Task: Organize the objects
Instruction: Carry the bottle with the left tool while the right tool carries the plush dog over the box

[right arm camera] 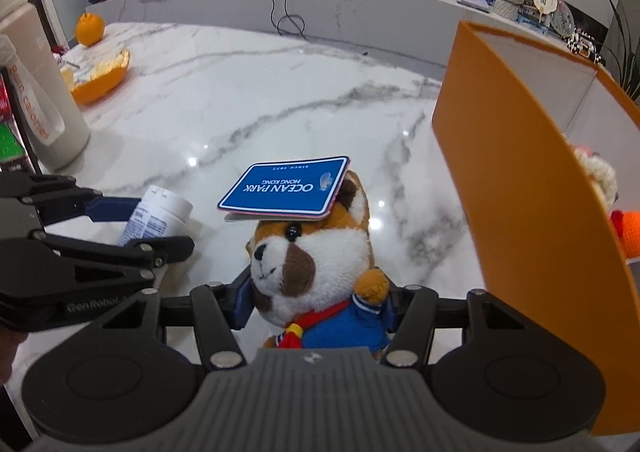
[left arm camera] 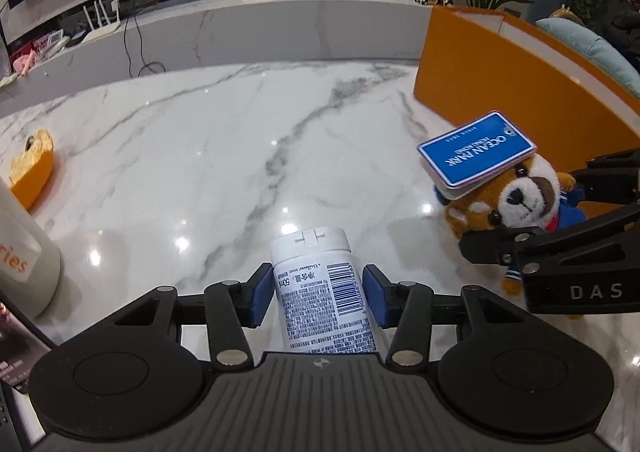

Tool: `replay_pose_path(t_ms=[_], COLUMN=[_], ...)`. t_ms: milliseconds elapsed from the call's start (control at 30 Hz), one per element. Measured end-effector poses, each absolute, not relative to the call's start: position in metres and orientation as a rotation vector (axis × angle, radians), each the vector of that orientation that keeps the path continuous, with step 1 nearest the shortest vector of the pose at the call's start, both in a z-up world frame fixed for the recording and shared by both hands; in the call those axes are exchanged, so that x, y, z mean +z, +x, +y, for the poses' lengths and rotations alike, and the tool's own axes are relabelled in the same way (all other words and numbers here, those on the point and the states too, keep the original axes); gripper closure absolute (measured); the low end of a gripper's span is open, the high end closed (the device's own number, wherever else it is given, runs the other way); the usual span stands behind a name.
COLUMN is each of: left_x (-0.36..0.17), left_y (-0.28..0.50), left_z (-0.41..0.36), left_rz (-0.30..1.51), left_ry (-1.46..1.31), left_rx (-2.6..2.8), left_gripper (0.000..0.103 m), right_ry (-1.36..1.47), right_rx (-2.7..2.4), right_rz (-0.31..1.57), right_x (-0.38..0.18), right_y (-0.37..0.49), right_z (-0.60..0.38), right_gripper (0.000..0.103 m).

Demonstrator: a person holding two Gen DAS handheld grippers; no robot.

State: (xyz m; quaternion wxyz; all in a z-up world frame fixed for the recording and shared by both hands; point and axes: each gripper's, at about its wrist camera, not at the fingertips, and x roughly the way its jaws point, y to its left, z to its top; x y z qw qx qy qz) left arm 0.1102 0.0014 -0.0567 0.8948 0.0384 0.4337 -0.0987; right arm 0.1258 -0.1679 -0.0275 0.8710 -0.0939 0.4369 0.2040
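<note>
Both items lifted, neither yet in orange box (right arm camera: 520,187); box already holds some soft toys.
Left gripper (left arm camera: 318,294) level over marble surface (left arm camera: 200,155), fingers clamped on white bottle (left arm camera: 320,292).
Right gripper (right arm camera: 316,300) fingers squeezing red panda plush (right arm camera: 316,264), just beside box; Ocean Park tag (right arm camera: 284,189) on its head.

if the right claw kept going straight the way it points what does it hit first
Probably nothing soon: the right claw, shut on the plush toy, points across bare marble table. The orange box lies off to its right, though depth is unclear.
</note>
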Motion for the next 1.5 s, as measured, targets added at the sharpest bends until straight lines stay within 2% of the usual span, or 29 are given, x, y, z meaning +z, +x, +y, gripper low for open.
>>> replay_pose_path(t_ms=[533, 1200, 1500], left_x=[-0.031, 0.025, 0.068], left_y=[0.111, 0.114, 0.123], left_z=[-0.023, -0.062, -0.090], left_rz=[0.840, 0.734, 0.654], left_ry=[0.145, 0.246, 0.292], left_rx=[-0.201, -0.199, -0.230], left_gripper=[0.047, 0.047, 0.047], right_ry=[-0.145, -0.055, -0.018], right_rx=[0.401, 0.401, 0.345], right_rz=[0.833, 0.676, 0.591], right_x=[0.005, 0.067, 0.107], right_y=[0.123, 0.112, 0.115], right_z=[-0.193, -0.226, -0.254], right_gripper=[0.044, 0.044, 0.044])
